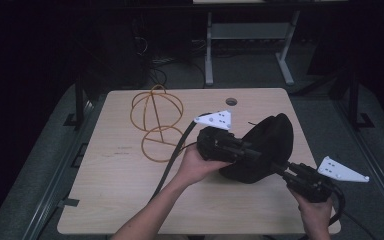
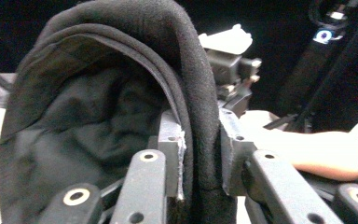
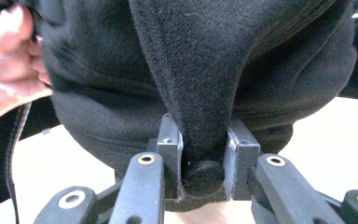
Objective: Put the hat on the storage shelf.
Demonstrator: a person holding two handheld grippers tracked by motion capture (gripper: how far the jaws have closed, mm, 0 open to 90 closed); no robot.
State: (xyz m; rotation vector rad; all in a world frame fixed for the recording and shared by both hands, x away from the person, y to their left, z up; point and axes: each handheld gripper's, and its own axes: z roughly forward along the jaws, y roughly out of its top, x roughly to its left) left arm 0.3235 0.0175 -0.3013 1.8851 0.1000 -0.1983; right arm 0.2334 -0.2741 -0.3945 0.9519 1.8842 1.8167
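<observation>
A black fabric hat (image 1: pixel 267 145) is held up over the right half of the wooden table (image 1: pixel 120 195). My left gripper (image 1: pixel 250 151) is shut on its left rim; in the left gripper view the thick black brim (image 2: pixel 200 116) is pinched between the jaws, with my left gripper (image 2: pixel 200 154) closed around it. My right gripper (image 1: pixel 280 169) is shut on the hat's lower right edge, and in the right gripper view a fold of the hat (image 3: pixel 200 84) is clamped by my right gripper (image 3: pixel 204 154).
An orange wire stand (image 1: pixel 156 120) made of hoops lies on the table's far left part. A round cable hole (image 1: pixel 231 101) sits near the far edge. A black cable (image 1: pixel 172 155) trails across the table. Desk legs (image 1: pixel 209 55) stand beyond the table.
</observation>
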